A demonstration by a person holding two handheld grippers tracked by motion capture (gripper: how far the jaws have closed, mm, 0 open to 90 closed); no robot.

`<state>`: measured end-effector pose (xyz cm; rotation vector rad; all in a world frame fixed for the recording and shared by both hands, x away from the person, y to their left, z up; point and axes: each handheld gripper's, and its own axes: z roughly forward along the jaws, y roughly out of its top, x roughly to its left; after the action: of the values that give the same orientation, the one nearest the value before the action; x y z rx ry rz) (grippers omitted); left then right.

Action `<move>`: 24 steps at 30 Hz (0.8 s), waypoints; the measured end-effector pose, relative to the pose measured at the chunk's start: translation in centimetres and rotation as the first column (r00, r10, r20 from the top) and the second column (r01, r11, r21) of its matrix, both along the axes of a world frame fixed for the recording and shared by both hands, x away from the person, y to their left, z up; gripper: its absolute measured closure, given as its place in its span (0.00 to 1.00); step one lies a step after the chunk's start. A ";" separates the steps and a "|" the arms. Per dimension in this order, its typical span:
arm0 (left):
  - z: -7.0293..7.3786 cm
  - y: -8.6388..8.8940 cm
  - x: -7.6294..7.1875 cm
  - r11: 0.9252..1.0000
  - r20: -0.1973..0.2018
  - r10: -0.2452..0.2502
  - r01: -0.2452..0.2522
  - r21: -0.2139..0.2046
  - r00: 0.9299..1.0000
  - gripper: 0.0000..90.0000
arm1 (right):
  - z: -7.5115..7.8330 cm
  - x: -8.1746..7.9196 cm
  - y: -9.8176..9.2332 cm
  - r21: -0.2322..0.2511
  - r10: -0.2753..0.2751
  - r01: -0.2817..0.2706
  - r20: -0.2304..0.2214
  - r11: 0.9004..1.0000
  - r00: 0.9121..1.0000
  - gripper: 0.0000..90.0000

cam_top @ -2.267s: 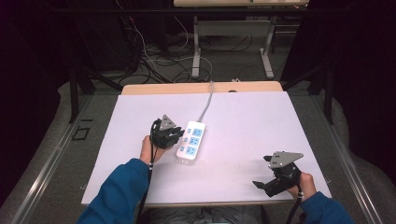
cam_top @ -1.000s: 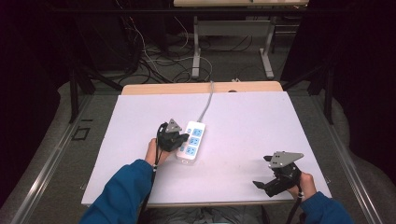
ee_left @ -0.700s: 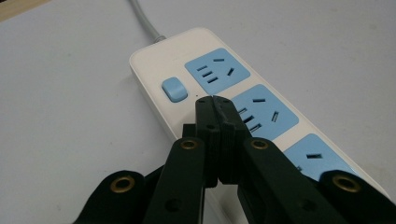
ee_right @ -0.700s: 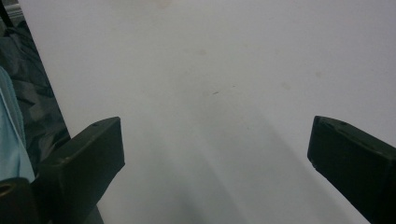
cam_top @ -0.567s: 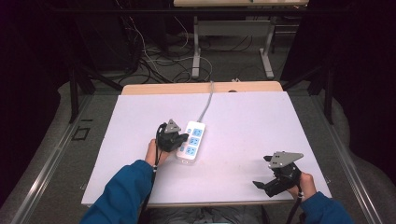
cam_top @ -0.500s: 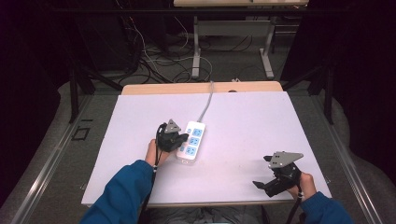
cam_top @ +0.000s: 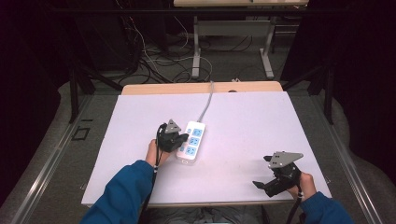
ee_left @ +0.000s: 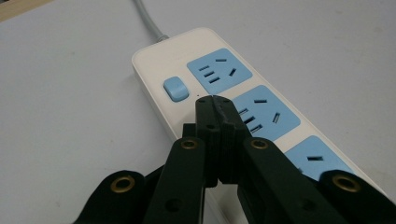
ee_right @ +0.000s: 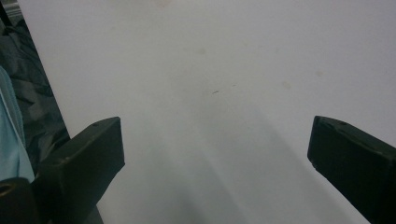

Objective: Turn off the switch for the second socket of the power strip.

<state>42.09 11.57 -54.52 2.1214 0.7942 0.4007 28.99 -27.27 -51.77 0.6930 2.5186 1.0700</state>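
Three pale-blue socket faces and one small blue rocker switch sit on the white plastic power strip, which lies near the middle of the white tabletop, its grey cable running off toward the far edge. We take the switch as the point of the work.

The left tongs have their jaws pressed together with nothing between them, and in the left gripper view their joined tip hangs just over the strip's top face, a little short of the switch and beside the middle socket. Whether the tip touches the plastic we cannot quite tell from this angle.

Set against the earliest high view, the left tongs have slid in from beside the strip to right against its near-left edge; across the later frames they have kept that spot. That shift, we judge, puts the closed tip in place to press the switch, so the approach looks done and the press itself is yet to come.

The right tongs rest well apart, near the tabletop's front right corner, jaws spread wide over bare surface, in the same place as before. A blue sleeve covers the left forearm.
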 end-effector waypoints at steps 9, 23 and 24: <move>0.0 0.0 0.0 1.000 0.002 -0.001 0.001 0.003 1.000 1.00 | 0.0 0.0 0.0 -0.001 -0.001 0.001 0.000 1.000 1.000 0.04; -0.1 0.1 0.0 1.000 -0.004 0.006 -0.006 -0.018 1.000 1.00 | 0.1 0.0 0.0 -0.016 0.007 -0.007 -0.011 1.000 1.000 0.04; -0.1 0.1 0.0 1.000 -0.006 0.006 -0.006 -0.019 1.000 1.00 | 0.1 0.0 0.0 -0.015 0.001 -0.001 -0.018 1.000 1.000 0.04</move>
<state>42.13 11.64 -54.64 2.1041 0.8055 0.3884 28.97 -27.29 -51.70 0.7005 2.5397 1.0493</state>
